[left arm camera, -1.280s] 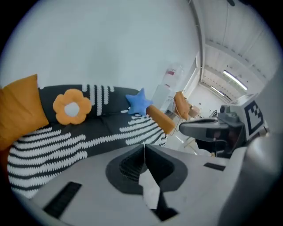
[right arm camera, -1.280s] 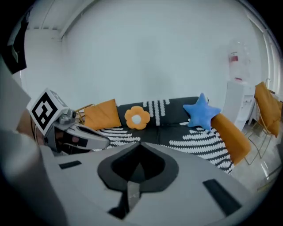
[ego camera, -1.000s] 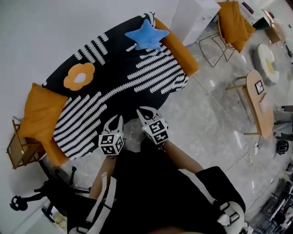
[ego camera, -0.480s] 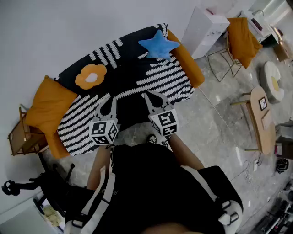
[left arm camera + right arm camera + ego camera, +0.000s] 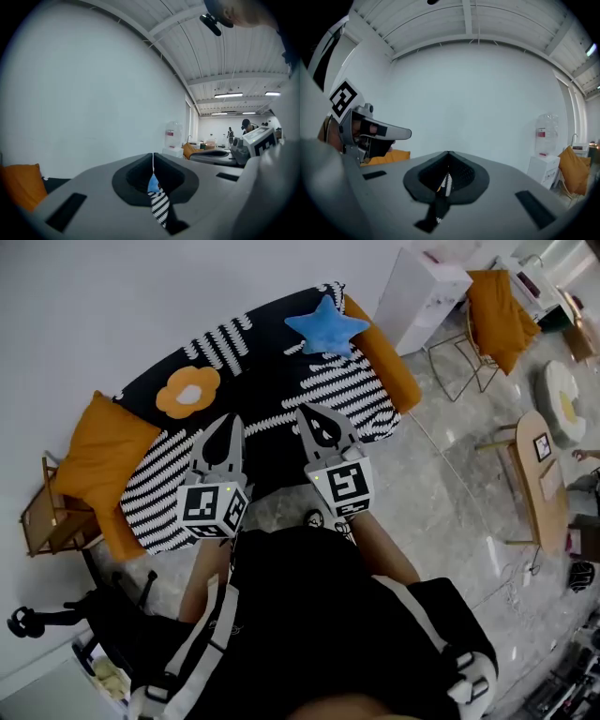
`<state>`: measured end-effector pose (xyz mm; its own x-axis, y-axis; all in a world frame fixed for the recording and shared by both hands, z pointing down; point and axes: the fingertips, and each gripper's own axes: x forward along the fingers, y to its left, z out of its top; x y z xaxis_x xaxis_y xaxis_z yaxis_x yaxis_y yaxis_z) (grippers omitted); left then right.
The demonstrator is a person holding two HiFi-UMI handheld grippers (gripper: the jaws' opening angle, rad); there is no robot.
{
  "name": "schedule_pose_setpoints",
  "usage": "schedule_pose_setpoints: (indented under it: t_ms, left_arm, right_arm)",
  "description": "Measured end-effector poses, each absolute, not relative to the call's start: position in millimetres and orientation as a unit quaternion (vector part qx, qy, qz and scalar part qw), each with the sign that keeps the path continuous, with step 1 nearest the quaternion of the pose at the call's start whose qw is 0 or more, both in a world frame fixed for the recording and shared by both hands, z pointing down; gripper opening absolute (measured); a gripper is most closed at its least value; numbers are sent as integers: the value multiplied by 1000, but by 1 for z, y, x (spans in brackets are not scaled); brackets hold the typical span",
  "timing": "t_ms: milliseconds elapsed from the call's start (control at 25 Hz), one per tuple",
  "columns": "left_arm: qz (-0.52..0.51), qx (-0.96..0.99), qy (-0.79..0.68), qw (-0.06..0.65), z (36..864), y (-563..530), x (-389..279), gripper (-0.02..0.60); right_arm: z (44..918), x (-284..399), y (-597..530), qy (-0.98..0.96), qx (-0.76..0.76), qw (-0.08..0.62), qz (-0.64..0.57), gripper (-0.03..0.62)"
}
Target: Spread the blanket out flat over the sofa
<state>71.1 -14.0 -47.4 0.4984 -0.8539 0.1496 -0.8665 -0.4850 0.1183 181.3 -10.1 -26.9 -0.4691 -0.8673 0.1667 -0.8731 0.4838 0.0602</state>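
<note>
Head view: the blanket (image 5: 309,390) lies spread over the sofa (image 5: 389,367) under a star cushion (image 5: 326,326). The left gripper (image 5: 230,420) and right gripper (image 5: 309,411) hover above its front edge, fingers pressed together and empty, so the spreading looks done. Left gripper view: fingers closed tight, with striped cloth far beyond. Right gripper view: likewise. Both have lifted clear since a second ago.

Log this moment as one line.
blanket: spread over sofa | left gripper: shut, empty | right gripper: shut, empty
</note>
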Motion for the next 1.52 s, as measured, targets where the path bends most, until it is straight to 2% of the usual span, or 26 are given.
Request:
schedule_pose_setpoints:
  t_ms: [1520]
  left_arm:
    - [38, 867, -491, 78, -47, 15, 99, 25]
  right_arm:
    - [-36, 207, 13, -841, 536, 72, 26, 8]
